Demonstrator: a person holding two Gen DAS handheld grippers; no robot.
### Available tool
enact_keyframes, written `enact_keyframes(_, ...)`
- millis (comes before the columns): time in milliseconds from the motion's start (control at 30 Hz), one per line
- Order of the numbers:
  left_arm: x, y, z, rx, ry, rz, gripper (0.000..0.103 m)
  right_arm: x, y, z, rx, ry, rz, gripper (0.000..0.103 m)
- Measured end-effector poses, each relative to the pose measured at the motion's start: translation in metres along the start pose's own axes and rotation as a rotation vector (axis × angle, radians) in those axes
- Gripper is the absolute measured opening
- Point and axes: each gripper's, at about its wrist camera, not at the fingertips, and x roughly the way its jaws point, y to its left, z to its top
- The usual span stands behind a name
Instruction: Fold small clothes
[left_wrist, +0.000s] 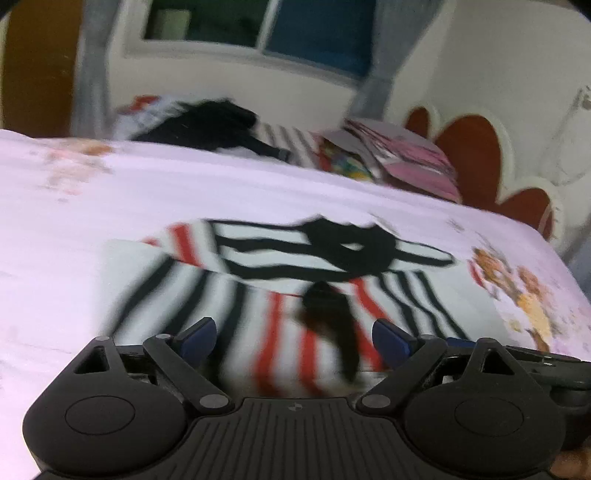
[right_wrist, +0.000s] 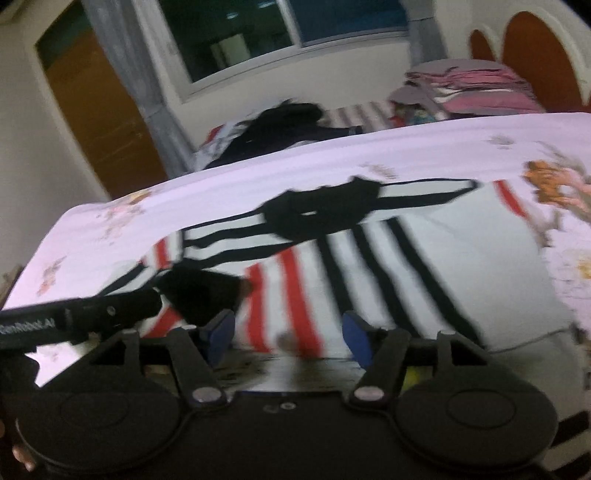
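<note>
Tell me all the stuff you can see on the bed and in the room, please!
striped shirt: one, white with black and red stripes and a black collar, lying on the bed, partly folded
bed sheet: one, pale pink with flower prints, covering the bed
dark clothes pile: one heap, black with some white and red, at the far side of the bed
folded stack: one, pink and grey, far corner near the headboard
headboard: one, red-brown with a cream scalloped edge
window: one, dark glass, white frame, with a grey curtain beside it
door: one, orange-brown, in the right wrist view
left gripper: black, blue fingers apart, nothing between them
right gripper: black, blue fingers apart, over the shirt
</note>
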Motion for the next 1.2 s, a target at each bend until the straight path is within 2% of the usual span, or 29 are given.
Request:
enact_keyframes(133,-0.015,0.037,-0.012,-0.022,-0.012,0.118,0.091,0.018,0.031,-0.001,-0.071,0.030,0.058,0.068)
enact_keyframes(233,-0.020,0.059,-0.029,-0.015,0.007,0.206,0.091,0.036,0.049,-0.001,-0.136,0.046,0.028,0.068)
enact_keyframes(300,-0.014,0.068,-0.038,0.000,0.025,0.253,0.090,0.048,0.057,0.002,-0.165,0.059,0.002,0.063)
enact_keyframes(333,-0.014,0.072,-0.040,0.005,0.031,0.261,0.090,0.053,0.059,0.002,-0.177,0.060,-0.019,0.055)
enact_keyframes(367,-0.011,0.073,-0.042,0.012,0.032,0.265,0.090,0.057,0.061,0.004,-0.182,0.059,-0.045,0.041)
enact_keyframes(400,-0.006,0.072,-0.042,0.025,0.030,0.270,0.090,0.058,0.059,0.006,-0.175,0.060,-0.051,0.035)
enact_keyframes(433,0.001,0.069,-0.042,0.042,0.027,0.272,0.089,0.059,0.057,0.008,-0.158,0.064,-0.048,0.024)
enact_keyframes(467,0.006,0.066,-0.040,0.054,0.022,0.270,0.085,0.059,0.054,0.010,-0.145,0.061,-0.047,0.020)
enact_keyframes(500,0.011,0.064,-0.039,0.059,0.025,0.278,0.074,0.055,0.053,0.012,-0.143,0.047,-0.050,0.017)
enact_keyframes(533,0.018,0.064,-0.037,0.064,0.031,0.277,0.062,0.051,0.051,0.014,-0.151,0.028,-0.052,0.008)
enact_keyframes(567,0.023,0.063,-0.035,0.061,0.033,0.277,0.057,0.045,0.050,0.016,-0.160,0.007,-0.062,0.007)
enact_keyframes(600,0.029,0.063,-0.032,0.056,0.033,0.282,0.046,0.036,0.045,0.019,-0.156,-0.020,-0.066,0.007)
enact_keyframes(700,0.033,0.058,-0.031,0.061,0.019,0.281,0.045,0.015,0.029,0.031,-0.164,-0.097,-0.115,0.007)
enact_keyframes(800,0.037,0.048,-0.030,0.103,0.011,0.279,0.045,-0.001,0.003,0.039,-0.159,-0.138,-0.177,0.007)
enact_keyframes(867,0.041,0.046,-0.030,0.102,0.019,0.275,0.045,-0.002,-0.014,0.039,-0.152,-0.130,-0.215,0.007)
enact_keyframes(967,0.046,0.045,-0.035,0.092,0.034,0.271,0.045,0.006,-0.046,0.031,-0.069,-0.080,-0.248,0.007)
enact_keyframes(1100,0.047,0.057,-0.034,0.017,0.047,0.259,0.045,0.018,-0.063,0.013,-0.028,-0.014,-0.256,0.007)
enact_keyframes(1200,0.048,0.061,-0.033,0.001,0.050,0.262,0.045,0.015,-0.071,0.011,0.015,-0.009,-0.246,0.016)
